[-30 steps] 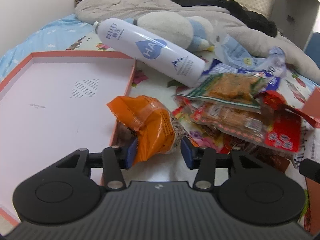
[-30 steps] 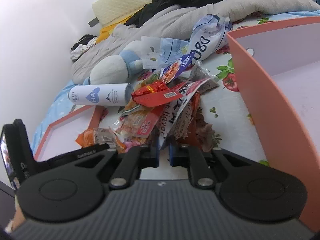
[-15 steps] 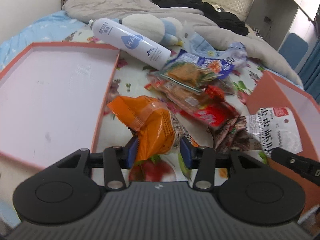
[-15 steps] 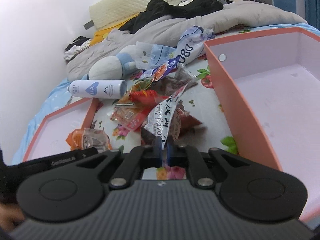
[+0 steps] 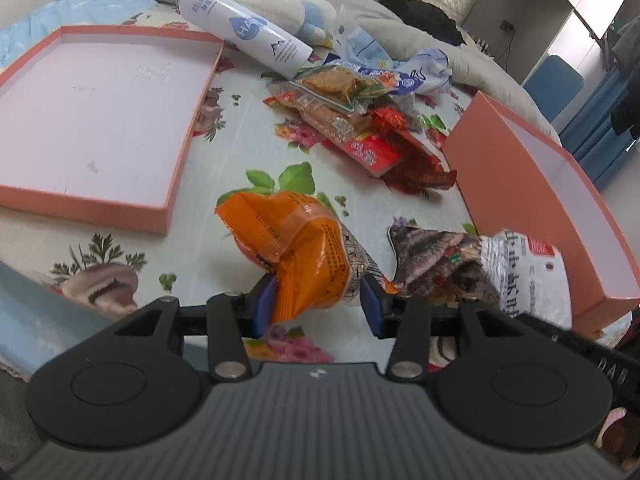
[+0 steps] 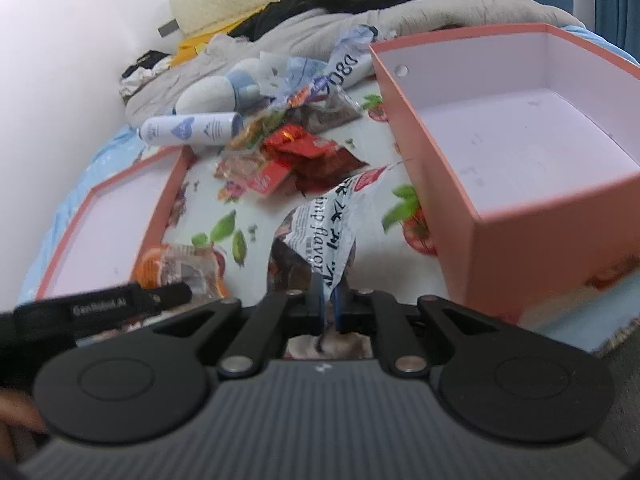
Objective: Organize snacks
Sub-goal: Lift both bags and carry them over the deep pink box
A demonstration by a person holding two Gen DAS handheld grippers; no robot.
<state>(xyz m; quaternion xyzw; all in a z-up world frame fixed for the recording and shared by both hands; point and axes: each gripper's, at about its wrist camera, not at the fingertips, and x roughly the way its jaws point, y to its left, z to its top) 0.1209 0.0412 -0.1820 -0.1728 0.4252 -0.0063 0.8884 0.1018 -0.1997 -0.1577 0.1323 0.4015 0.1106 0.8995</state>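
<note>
1. Orange snack packet (image 5: 298, 248): crinkled glossy film, pinched at its lower end between the blue pads of your left gripper (image 5: 318, 306); the jaws stand partly closed on it, and it is held above the floral bedsheet (image 5: 248, 136).
2. White-and-brown snack bag (image 6: 320, 236): flat printed foil, its bottom edge clamped in your right gripper (image 6: 328, 306), whose fingers are almost together; it hangs just left of the box.
3. Deep box (image 6: 516, 216): rigid card, salmon outside, pale inside, open-topped, lying on the sheet at right.
4. Shallow lid (image 5: 168, 208): same card, low rim, lying flat at left.
5. Snack pile (image 5: 360, 120): crumpled red, clear and blue wrappers heaped between lid and box.
6. White bottle (image 5: 248, 36): smooth cylinder lying on its side beside a soft plush toy (image 5: 272, 8).
</note>
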